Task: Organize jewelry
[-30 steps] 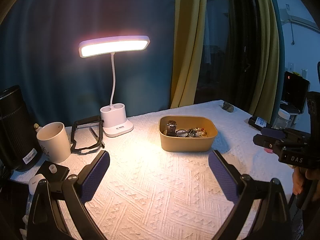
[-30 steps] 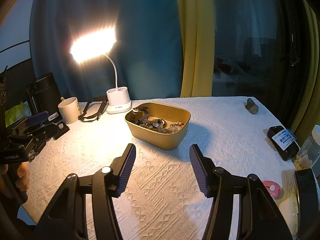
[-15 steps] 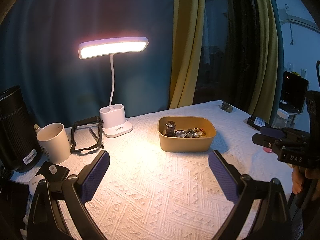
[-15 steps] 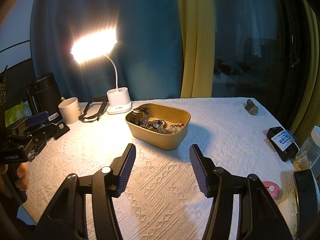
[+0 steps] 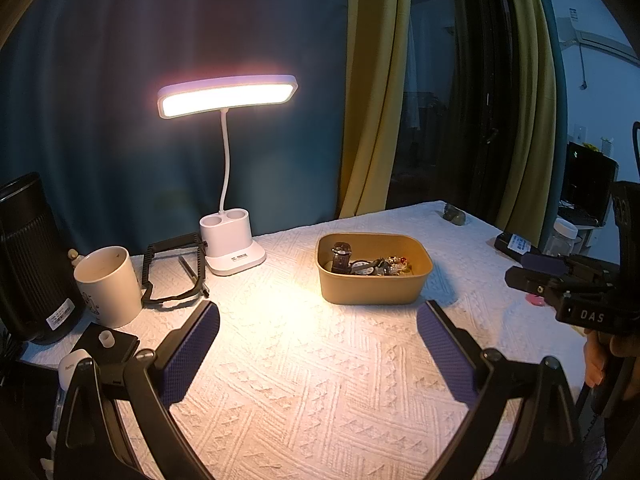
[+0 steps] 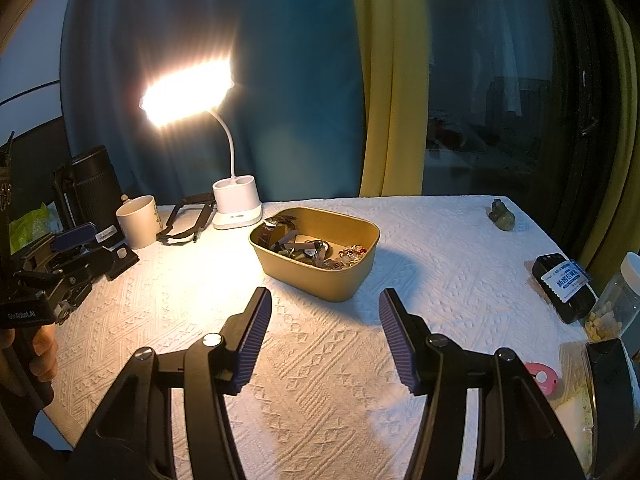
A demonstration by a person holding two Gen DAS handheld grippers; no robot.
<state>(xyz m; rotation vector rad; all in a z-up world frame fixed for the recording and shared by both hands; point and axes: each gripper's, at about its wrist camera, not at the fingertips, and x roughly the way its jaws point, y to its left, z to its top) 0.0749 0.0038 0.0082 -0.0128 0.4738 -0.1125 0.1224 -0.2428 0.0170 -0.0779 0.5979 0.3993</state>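
Observation:
A tan box [image 5: 374, 290] stands on the white tablecloth, mid-table; it also shows in the right wrist view [image 6: 320, 280]. Inside lie watches [image 5: 342, 258] and a heap of beaded jewelry [image 6: 350, 252]. My left gripper [image 5: 318, 324] is open and empty, held over the cloth in front of the box. My right gripper [image 6: 325, 312] is open and empty, just short of the box's near wall. Each gripper shows at the edge of the other's view: the right one [image 5: 560, 280], the left one [image 6: 60, 256].
A lit white desk lamp [image 5: 232, 246] stands at the back left, with a cream mug [image 5: 108, 286], a black cylinder [image 5: 28, 260] and a black strap [image 5: 172, 276]. On the right are a small stone [image 6: 500, 214], a black pack [image 6: 562, 288], a jar [image 6: 620, 300] and a pink disc [image 6: 542, 376].
Both views have shifted very slightly; the box sits a touch further left in the left wrist view. Both grippers stay open. Nothing on the table has moved.

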